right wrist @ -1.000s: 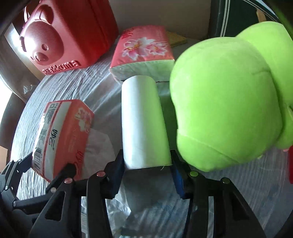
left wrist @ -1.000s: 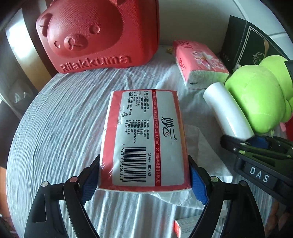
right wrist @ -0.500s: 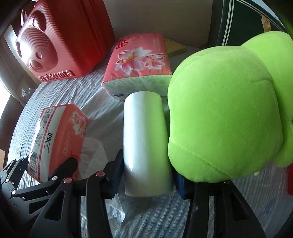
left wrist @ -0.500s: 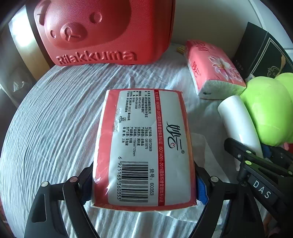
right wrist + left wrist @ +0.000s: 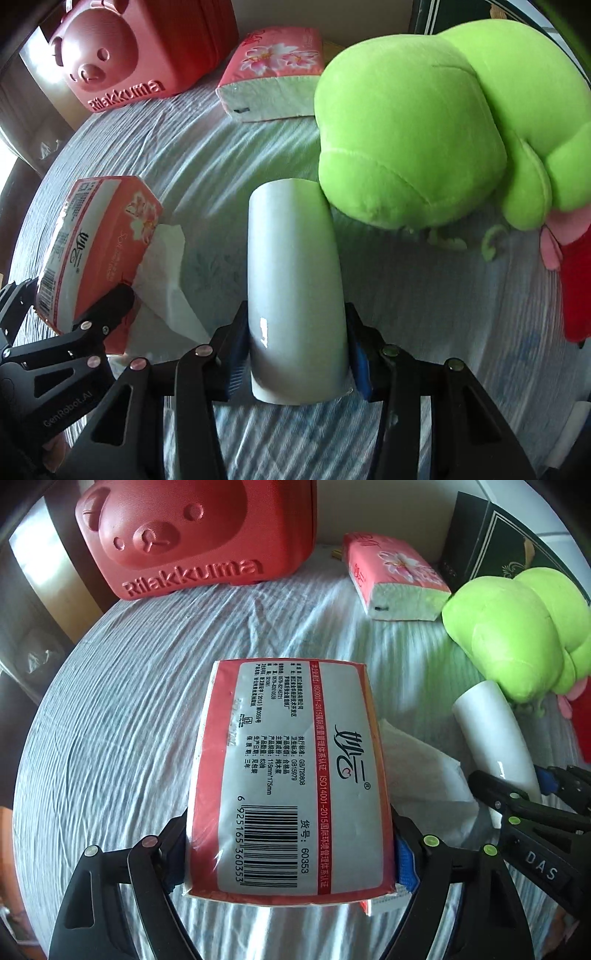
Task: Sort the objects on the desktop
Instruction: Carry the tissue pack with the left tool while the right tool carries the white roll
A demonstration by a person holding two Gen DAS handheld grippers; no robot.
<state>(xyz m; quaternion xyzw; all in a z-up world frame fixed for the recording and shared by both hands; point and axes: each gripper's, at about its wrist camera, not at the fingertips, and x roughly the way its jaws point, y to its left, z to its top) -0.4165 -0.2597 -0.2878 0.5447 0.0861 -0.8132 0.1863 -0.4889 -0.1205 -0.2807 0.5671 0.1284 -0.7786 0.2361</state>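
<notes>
My left gripper point(image 5: 288, 856) is shut on a red tissue pack point(image 5: 291, 779), barcode side up, held over the grey cloth; a white tissue point(image 5: 421, 771) hangs from it. The pack point(image 5: 96, 251) and the left gripper point(image 5: 81, 325) also show at lower left in the right wrist view. My right gripper point(image 5: 295, 354) is shut on a white roll point(image 5: 293, 291), its blue pads pressing both sides. The roll's far end touches a green plush toy point(image 5: 417, 136). In the left wrist view, the roll point(image 5: 491, 734) and the right gripper point(image 5: 532, 794) sit at the right edge.
A red Rilakkuma case point(image 5: 192, 535) stands at the back left. A pink flowered tissue pack point(image 5: 395, 576) lies at the back, with a dark box point(image 5: 495, 539) behind the plush point(image 5: 517, 627). A red item point(image 5: 580, 291) lies at far right. The grey striped cloth point(image 5: 129, 709) covers the round table.
Both grippers with their loads drew back toward the near side, after first moving forward. The roll's far end now lies short of the pink pack, beside the plush.
</notes>
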